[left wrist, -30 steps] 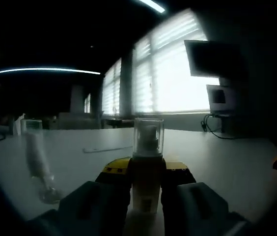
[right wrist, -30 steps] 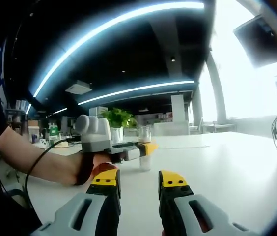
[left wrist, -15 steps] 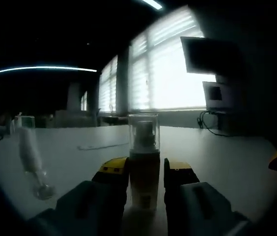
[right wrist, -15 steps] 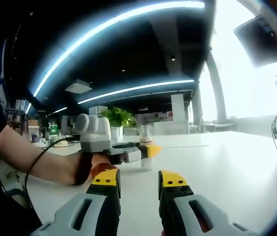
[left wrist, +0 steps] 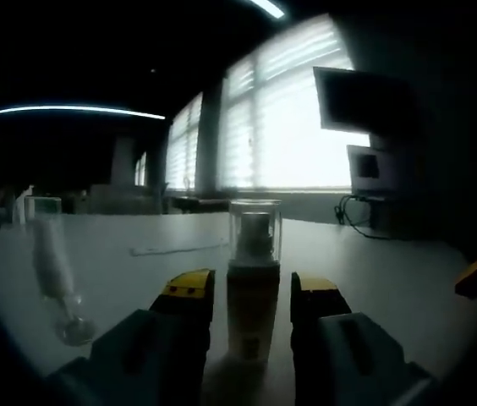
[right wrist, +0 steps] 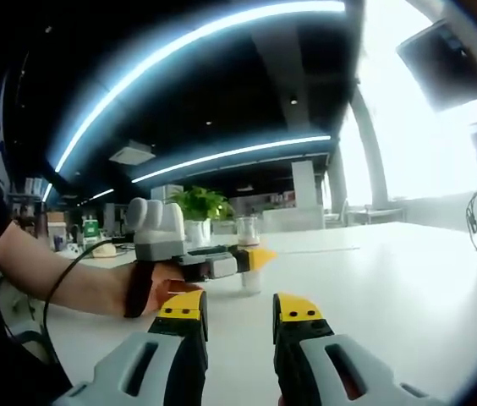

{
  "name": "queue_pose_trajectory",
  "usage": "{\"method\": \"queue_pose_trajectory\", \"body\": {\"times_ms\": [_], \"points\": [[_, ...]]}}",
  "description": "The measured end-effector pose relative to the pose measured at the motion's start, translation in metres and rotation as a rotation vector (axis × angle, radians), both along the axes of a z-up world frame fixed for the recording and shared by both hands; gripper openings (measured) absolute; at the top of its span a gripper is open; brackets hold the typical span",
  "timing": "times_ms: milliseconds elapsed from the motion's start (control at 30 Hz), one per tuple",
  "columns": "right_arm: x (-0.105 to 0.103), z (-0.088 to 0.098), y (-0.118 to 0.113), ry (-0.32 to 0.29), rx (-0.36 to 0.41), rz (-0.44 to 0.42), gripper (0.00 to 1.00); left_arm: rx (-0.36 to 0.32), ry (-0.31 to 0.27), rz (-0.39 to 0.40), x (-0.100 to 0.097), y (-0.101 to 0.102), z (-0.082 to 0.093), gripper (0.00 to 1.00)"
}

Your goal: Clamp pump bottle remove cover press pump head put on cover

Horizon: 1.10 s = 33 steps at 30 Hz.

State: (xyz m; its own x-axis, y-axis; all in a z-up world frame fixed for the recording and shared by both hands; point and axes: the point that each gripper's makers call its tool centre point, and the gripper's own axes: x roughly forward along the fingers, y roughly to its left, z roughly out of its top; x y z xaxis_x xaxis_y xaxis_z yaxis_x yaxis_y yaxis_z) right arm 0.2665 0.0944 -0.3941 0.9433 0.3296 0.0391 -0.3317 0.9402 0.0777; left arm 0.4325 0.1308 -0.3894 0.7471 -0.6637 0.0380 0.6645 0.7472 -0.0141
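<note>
From where I stand, the left gripper (left wrist: 251, 296) has its two yellow-tipped grey jaws standing a little apart, one on each side of the pump bottle (left wrist: 252, 292), and I see a thin gap on both sides, so I judge it flanks the bottle without yet pinching it. The bottle stands upright on the white table (left wrist: 391, 271), right between those jaws, which looks like the proper spot for clamping its body low and leaving the top free. Its body is a pale, opaque, straight-sided tube with a small dark mark low down; above it sits the clear cover (left wrist: 254, 228), a smooth hard-looking cylinder through which the pump head shows dimly. The cover is on, so removal has not begun. A little left of that gripper and just beyond, a stemmed glass (left wrist: 55, 271) with something pale inside stands on the table. The right gripper (right wrist: 238, 326) waits low over the table with its jaws parted on nothing, well short of the bottle, probably kept free to lift the cover. Ahead of it the left gripper (right wrist: 251, 256) shows from the side, a person's hand (right wrist: 156, 288) behind it. Far off are bright blinds and a monitor (left wrist: 361, 101).
</note>
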Motion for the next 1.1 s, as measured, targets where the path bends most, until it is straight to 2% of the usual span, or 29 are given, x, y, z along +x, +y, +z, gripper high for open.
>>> {"method": "queue_pose_trajectory", "body": {"times_ms": [167, 433, 567, 733, 1100], "points": [[0.000, 0.000, 0.000, 0.003, -0.001, 0.001, 0.25, -0.016, 0.000, -0.015, -0.008, 0.001, 0.004, 0.28], [0.000, -0.001, -0.001, 0.004, 0.003, -0.006, 0.25, 0.007, -0.006, -0.011, -0.011, 0.010, 0.003, 0.28], [0.000, 0.000, -0.001, 0.003, 0.007, -0.005, 0.25, 0.022, -0.041, -0.026, -0.020, 0.011, 0.012, 0.28], [-0.001, 0.001, -0.003, 0.001, 0.032, -0.005, 0.25, 0.010, -0.060, -0.053, -0.037, 0.019, 0.028, 0.28], [0.000, 0.001, -0.003, 0.000, 0.033, -0.006, 0.25, 0.005, -0.079, -0.066, -0.057, 0.042, 0.040, 0.32]]}}
